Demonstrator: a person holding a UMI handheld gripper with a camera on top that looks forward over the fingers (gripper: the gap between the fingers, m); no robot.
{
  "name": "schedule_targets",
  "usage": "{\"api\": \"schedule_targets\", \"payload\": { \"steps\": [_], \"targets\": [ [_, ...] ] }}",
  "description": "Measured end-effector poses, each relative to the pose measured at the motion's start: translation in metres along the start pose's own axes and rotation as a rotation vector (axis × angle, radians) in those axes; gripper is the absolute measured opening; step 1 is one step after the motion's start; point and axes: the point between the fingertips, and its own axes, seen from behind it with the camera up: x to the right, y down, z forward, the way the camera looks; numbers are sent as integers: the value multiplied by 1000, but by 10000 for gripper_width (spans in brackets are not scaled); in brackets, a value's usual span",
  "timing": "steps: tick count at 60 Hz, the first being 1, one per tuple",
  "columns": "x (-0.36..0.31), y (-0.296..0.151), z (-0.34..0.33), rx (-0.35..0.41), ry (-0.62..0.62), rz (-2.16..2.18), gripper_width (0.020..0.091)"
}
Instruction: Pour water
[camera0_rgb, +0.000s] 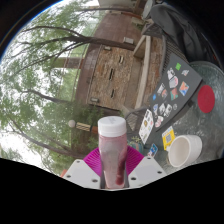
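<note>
Gripper view – jaws (113, 170) pinching a pink-capped red plastic bottle (112, 150), tilted; next, tip it over the white cup (184, 151).

bottle (112, 150) btwn fingers, cup (184, 150) right

tall pink bottle with white cap (112, 150): its base is being hidden down between the magenta pads (95, 162) of the tool (114, 176) | dark table (185, 100): far end is being cut off | small stickers (168, 90) on it: too small to read | red round object (207, 97): partly cut off, kind unclear
</note>
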Motion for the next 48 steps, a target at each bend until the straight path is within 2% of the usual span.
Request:
{"api": "schedule_targets", "payload": {
  "steps": [5, 10, 11, 13, 15, 27, 28, 37, 38, 40, 42, 43, 48],
  "targets": [
    [-13, -83, -12, 114, 71, -543, 276],
    [19, -158, -29, 162, 185, -1040, 279],
    [8, -159, -50, 180, 149, -1142, 278],
    [15, -184, -21, 191, 195, -1237, 277],
    [32, -196, -23, 180, 200, -1312, 277],
    [195, -223, -14, -31, 168, -1439, 277],
    [183, -198, -4, -39, 172, -1438, 277],
    [260, -196, -13, -126, 184, -1419, 283],
    [259, -179, 1, -131, 194, -1415, 285],
    [248, -180, -2, -77, 157, -1402, 291],
    [260, -184, -3, -85, 165, -1373, 294],
    [255, -188, -4, -64, 149, -1359, 292],
    [257, -194, -15, -81, 153, -1340, 291]
  ]
}}
